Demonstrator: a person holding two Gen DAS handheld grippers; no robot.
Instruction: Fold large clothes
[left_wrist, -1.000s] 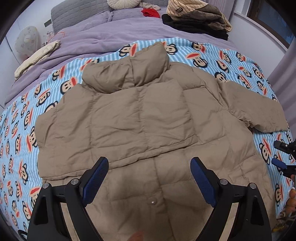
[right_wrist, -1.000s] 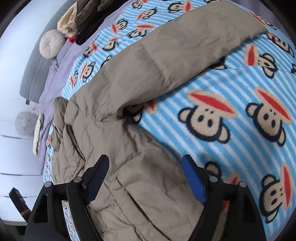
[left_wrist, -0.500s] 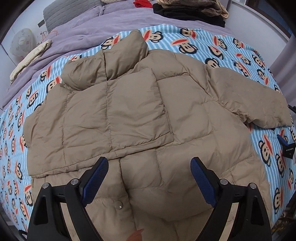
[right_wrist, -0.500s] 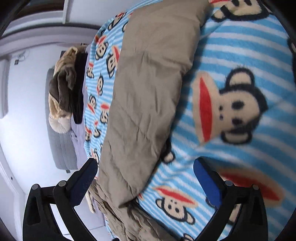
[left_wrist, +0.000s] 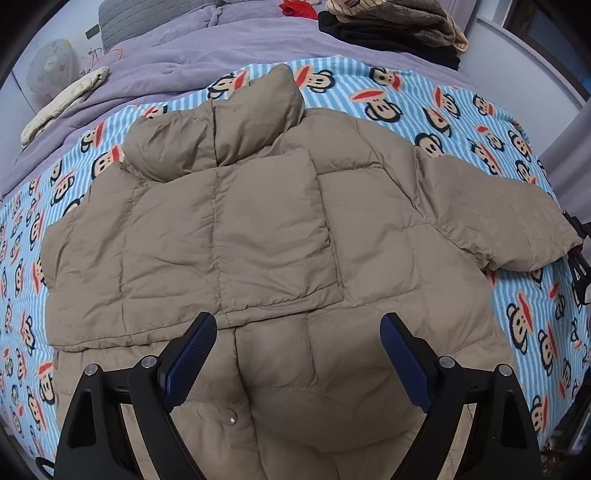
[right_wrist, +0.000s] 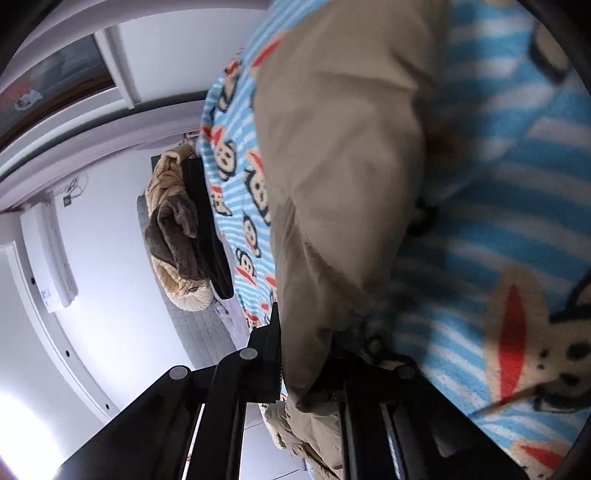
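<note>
A tan quilted puffer jacket (left_wrist: 258, 240) lies spread on the bed, collar away from me, its left sleeve folded across the chest. My left gripper (left_wrist: 299, 354) hovers open and empty above the jacket's lower hem. The jacket's right sleeve (left_wrist: 498, 218) stretches to the right edge of the bed. My right gripper (right_wrist: 306, 369) is shut on the cuff end of that sleeve (right_wrist: 332, 166); it shows small at the right edge of the left wrist view (left_wrist: 576, 251).
A blue striped monkey-print blanket (left_wrist: 443, 99) covers the bed, with a purple quilt (left_wrist: 184, 62) behind it. A pile of folded clothes (left_wrist: 399, 22) sits at the far right corner. A cream garment (left_wrist: 62, 103) lies at the far left. A wall (right_wrist: 110, 240) stands beyond the bed.
My right gripper has moved onto the sleeve's cuff and closed on it, rolling its view sideways. My left gripper has drifted slightly over the hem and stays open.
</note>
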